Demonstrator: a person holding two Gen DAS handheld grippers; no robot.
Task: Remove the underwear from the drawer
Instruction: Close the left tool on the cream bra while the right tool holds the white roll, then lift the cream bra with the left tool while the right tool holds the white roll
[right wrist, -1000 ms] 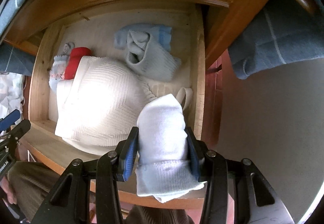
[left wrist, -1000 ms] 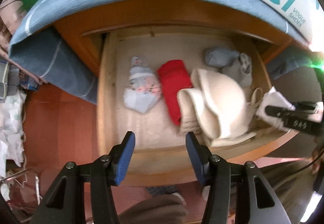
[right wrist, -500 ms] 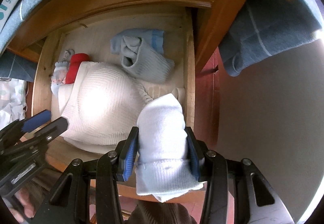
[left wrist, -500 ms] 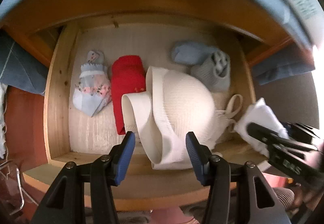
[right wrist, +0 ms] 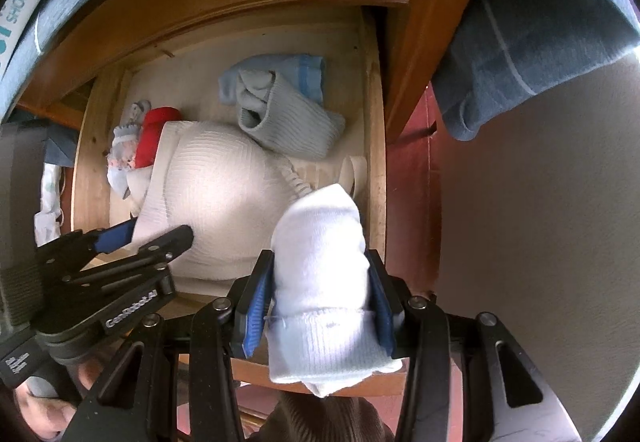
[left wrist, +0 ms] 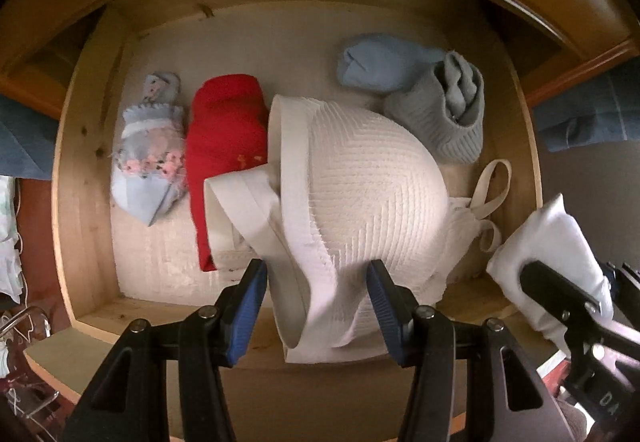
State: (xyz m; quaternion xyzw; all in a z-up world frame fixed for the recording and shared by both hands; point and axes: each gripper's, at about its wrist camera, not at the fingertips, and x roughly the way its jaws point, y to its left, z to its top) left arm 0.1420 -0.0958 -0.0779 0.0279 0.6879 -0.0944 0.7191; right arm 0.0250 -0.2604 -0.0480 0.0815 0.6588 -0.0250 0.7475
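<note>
- Over the open drawer (left wrist: 84, 202), in the left wrist view, we see our left gripper (left wrist: 316, 294) pointing down with its jaws apart and nothing pressed between the blue pads.
- Right below it lies the white bra (left wrist: 360, 186), its broad band draped over the drawer's front edge and hanging in the gap between our fingers; whether a pad touches the cloth we cannot tell.
- Beside the bra, toward the drawer's left wall, sit a red folded piece (left wrist: 224, 146) and a pale blue floral piece (left wrist: 148, 162); behind it, near the back right corner, are a light blue roll (left wrist: 376, 66) and a grey ribbed roll (left wrist: 448, 118).
- At the right edge of this view our right gripper (left wrist: 560, 302) holds a white bundle (left wrist: 552, 242) just outside the drawer's right front corner.
- Looking from the right wrist view, we see the right gripper (right wrist: 318, 306) closed on that white bundle (right wrist: 320, 282), which bulges above and below the pads and hangs clear of the drawer's front rail.
- Our left gripper (right wrist: 156, 238) shows at the left, low over the near edge of the bra (right wrist: 216, 194).
- We judge the step in hand to be the grasp on the bra: we should go a little lower so both pads straddle the band and cup edge together, then close firmly.
- A pinch on one loose strap alone may let the rest drag on the drawer, so we should lift straight up and keep the right bundle well aside.
</note>
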